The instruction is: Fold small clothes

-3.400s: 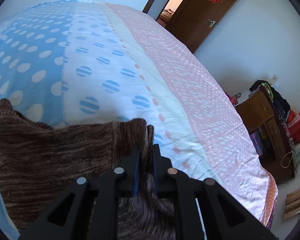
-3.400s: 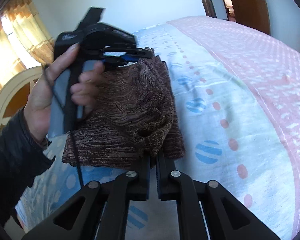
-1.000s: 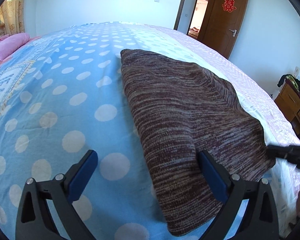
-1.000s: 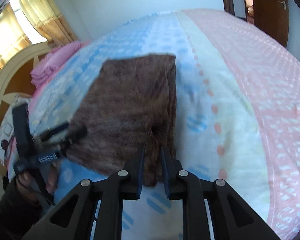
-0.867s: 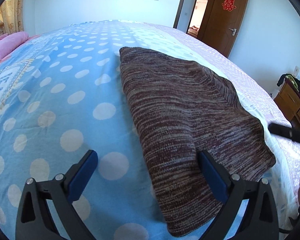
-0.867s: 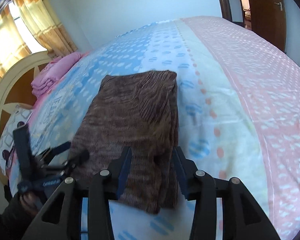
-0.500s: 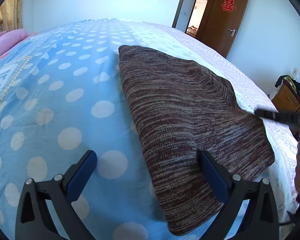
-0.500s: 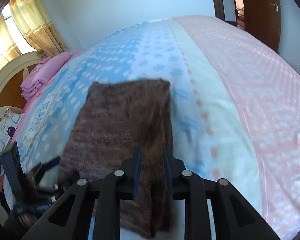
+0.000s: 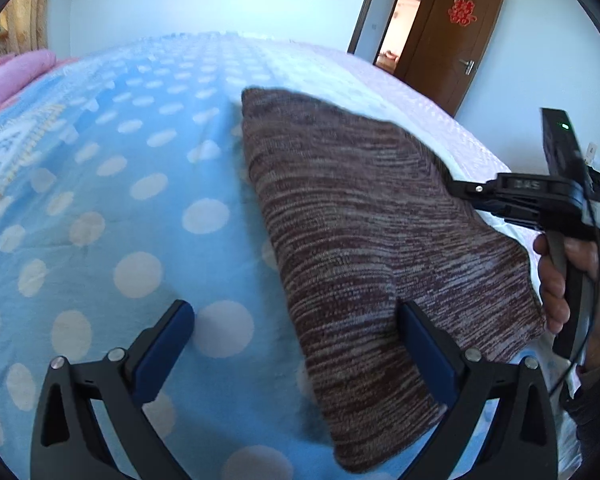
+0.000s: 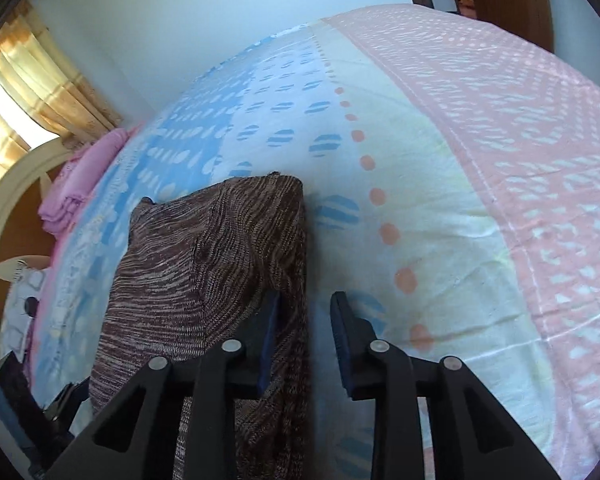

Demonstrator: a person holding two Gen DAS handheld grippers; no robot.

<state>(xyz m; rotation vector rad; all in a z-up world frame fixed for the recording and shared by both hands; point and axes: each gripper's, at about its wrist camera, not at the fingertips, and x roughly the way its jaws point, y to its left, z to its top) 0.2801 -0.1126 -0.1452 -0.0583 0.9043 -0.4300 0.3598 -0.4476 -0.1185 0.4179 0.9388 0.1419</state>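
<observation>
A brown knit garment (image 9: 360,220) lies folded flat on the polka-dot bedsheet (image 9: 100,200). My left gripper (image 9: 294,344) stands wide open over the garment's near corner, with the right finger (image 9: 424,352) resting on the knit and the left one over the sheet. In the left wrist view a hand (image 9: 556,280) holds my right gripper (image 9: 454,189) at the garment's right edge. In the right wrist view, my right gripper (image 10: 306,332) is opening its jaws astride the long edge of the garment (image 10: 204,264). One finger (image 10: 270,332) is tucked against the knit, and sheet shows before the other.
Pink folded bedding (image 10: 84,172) and a round headboard (image 10: 4,220) are at the head of the bed. A brown door (image 9: 456,40) stands open behind the bed's far corner. The sheet's pink strip (image 10: 520,160) runs along the right side.
My right gripper has slid in along the garment's right edge and lower. Its jaws, nearly together half a second ago, now stand wider. The left gripper has kept still.
</observation>
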